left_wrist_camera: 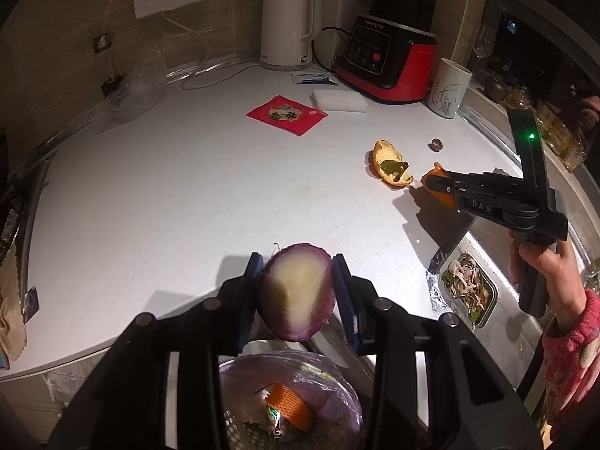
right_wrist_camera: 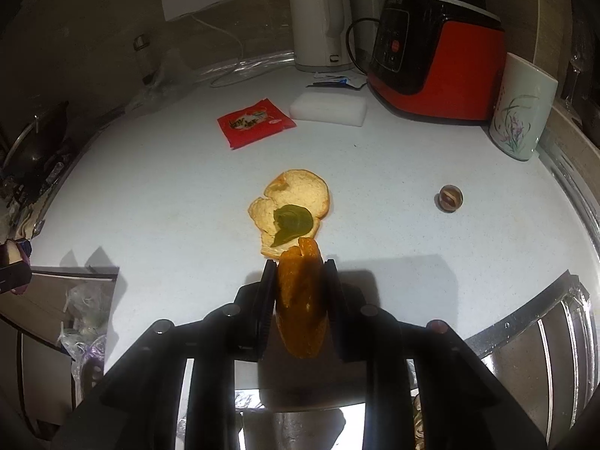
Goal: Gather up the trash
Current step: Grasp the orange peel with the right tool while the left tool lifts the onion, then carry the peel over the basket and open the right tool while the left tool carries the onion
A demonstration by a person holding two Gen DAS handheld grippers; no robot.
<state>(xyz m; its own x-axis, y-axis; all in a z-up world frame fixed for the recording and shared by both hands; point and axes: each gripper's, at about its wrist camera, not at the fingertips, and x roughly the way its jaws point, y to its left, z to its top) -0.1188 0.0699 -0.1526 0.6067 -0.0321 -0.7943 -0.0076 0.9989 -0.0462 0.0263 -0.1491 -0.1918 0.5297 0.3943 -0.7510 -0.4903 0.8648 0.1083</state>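
My left gripper [left_wrist_camera: 296, 268] is shut on a purple-skinned vegetable slice [left_wrist_camera: 296, 296] with a pale cut face, held above a bin lined with a plastic bag [left_wrist_camera: 288, 401] that holds other trash. My right gripper [right_wrist_camera: 299, 266] is shut on a piece of orange peel [right_wrist_camera: 300, 303] just above the white counter; it also shows in the left wrist view [left_wrist_camera: 431, 182]. A larger orange peel with a green leaf [right_wrist_camera: 290, 210] lies on the counter just ahead of it. A red wrapper [right_wrist_camera: 255, 122] lies farther back.
A white kettle [left_wrist_camera: 287, 26], a red and black blender [left_wrist_camera: 390, 56], a white sponge block [left_wrist_camera: 339, 99] and a flowered cup [left_wrist_camera: 448, 88] stand at the back. A small round nut [right_wrist_camera: 449, 197] lies right. A foil tray of food scraps [left_wrist_camera: 467, 292] sits in the sink.
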